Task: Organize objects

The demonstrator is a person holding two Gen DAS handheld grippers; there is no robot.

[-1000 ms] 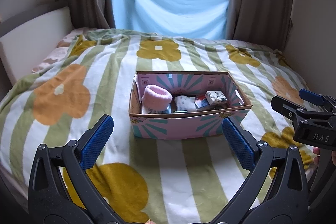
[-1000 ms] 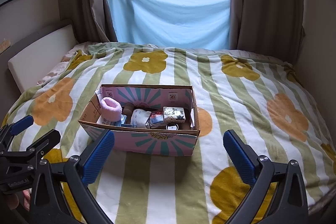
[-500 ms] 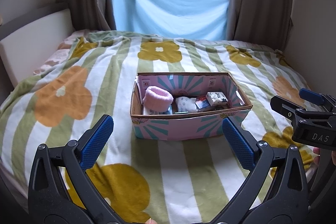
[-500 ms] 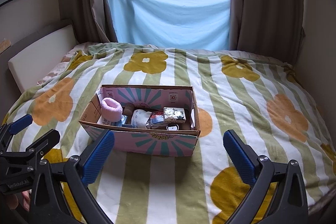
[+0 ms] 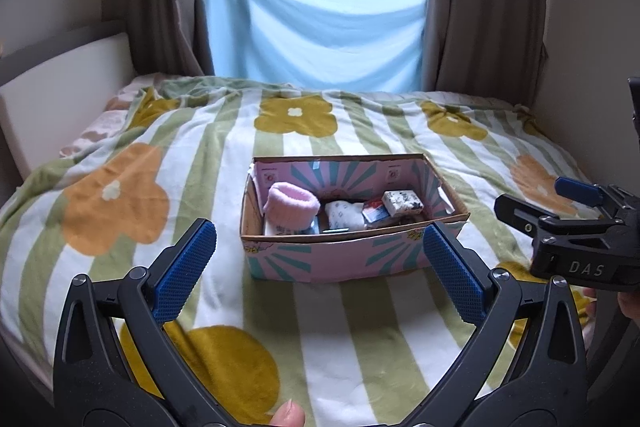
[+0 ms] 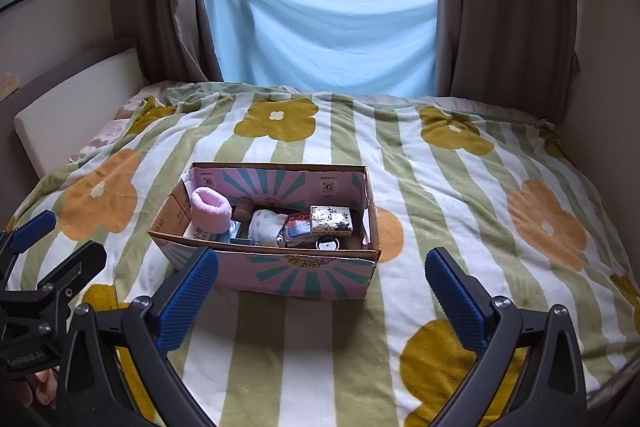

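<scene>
Both grippers are hovering over the bed (image 6: 460, 187) here, side by side, and each one is carrying nothing. The left gripper (image 5: 318, 267) is showing its jaws spread wide, blue pads far apart, with the cardboard box (image 5: 340, 259) framed right between them but not touching either pad. The right gripper (image 6: 322, 287) is doing the same, jaws gaping and empty, sitting a little nearer the box's front wall.

The box is resting on the striped flower blanket (image 6: 440, 155), about the middle of the bed, its pink-and-teal printed walls standing open at the top. Inside, a pink fuzzy roll (image 6: 211, 209) is lying at the left end, a white patterned bundle (image 6: 266, 223) is sitting next to it in the middle, and a small patterned packet (image 6: 331, 220) is lying toward the right end with a red-and-white packet (image 6: 297, 227) just beside it. A round white item (image 6: 328, 245) is showing near the front wall, too small to identify.

Behind the bed, a light blue sheet (image 5: 316, 27) is hanging across the window between brown curtains (image 6: 508, 7)
</scene>
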